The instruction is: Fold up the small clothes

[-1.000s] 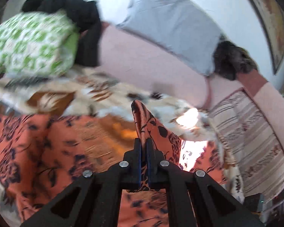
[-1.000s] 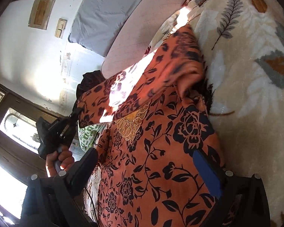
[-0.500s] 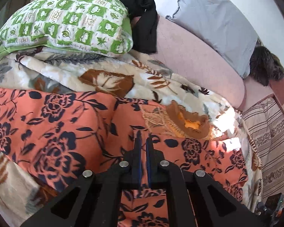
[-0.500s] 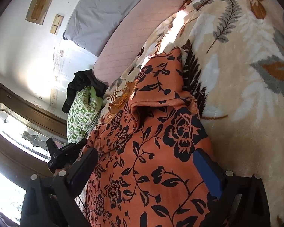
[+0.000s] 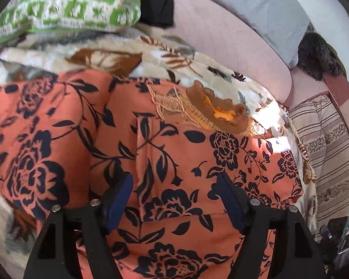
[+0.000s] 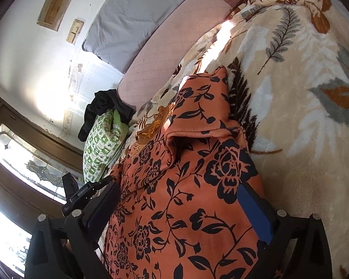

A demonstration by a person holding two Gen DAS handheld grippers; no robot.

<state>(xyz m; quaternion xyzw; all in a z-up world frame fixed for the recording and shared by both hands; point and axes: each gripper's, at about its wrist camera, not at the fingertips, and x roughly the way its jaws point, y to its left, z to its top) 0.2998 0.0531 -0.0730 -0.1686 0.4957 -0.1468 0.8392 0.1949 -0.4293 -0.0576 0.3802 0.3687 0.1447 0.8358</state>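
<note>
Bedroom, leaf-print blanket (image 6: 302, 116) under an orange flowered garment (image 6: 188, 209).

Its long axis ran away from both claws. Left gripper (image 5: 174, 200) had just been opening, jaws wide above the folded-over flap, gripping nothing; right gripper (image 6: 181, 209) hung open, empty, over the near hem.

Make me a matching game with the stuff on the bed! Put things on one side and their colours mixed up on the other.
Things:
1. garment
2. small pillow
3. big pillow
4. blanket

Colours:
A. plain grey
B. cream with brown and grey leaves
C. orange with dark flowers
D. green and white squares

Pairs: 1-C, 2-D, 3-A, 4-B
</note>
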